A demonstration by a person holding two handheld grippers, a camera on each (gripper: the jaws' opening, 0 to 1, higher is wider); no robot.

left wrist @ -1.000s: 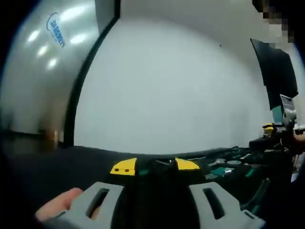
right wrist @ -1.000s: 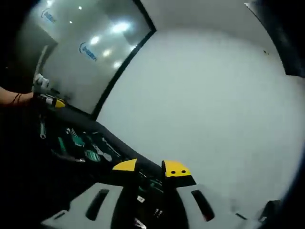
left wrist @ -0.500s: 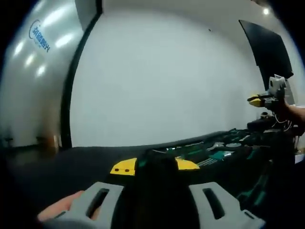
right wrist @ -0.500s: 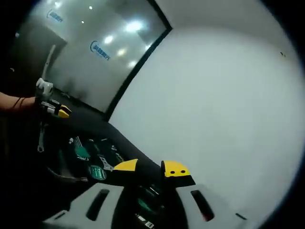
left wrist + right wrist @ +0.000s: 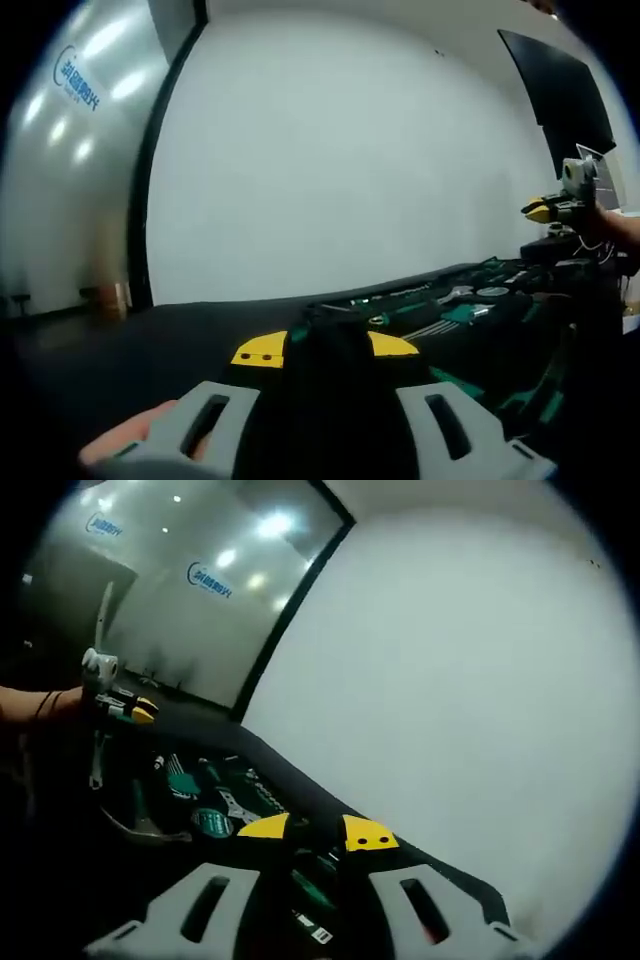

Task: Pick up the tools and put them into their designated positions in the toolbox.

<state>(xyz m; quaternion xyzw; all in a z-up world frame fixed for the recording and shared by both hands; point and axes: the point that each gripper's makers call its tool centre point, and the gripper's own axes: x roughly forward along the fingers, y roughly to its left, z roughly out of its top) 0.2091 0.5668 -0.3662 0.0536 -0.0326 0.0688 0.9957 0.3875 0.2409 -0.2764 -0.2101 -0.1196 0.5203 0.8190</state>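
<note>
Both hand-held grippers — left (image 5: 325,348), right (image 5: 314,832) — had jaws slightly spread, holding nothing. Tools (image 5: 455,300) lay in the open toolbox (image 5: 190,800) on the dark tabletop (image 5: 150,340), just beyond the jaws.

The left gripper (image 5: 325,349) is pointing out low over a dark table (image 5: 150,340), its yellow-tipped jaws standing a little apart around something dark I can't make out. Tools (image 5: 450,305) with green handles are lying in a row further back on the right. The right gripper (image 5: 560,205) is hanging above them by a hand (image 5: 612,232), with a white wall (image 5: 340,150) behind.
</note>
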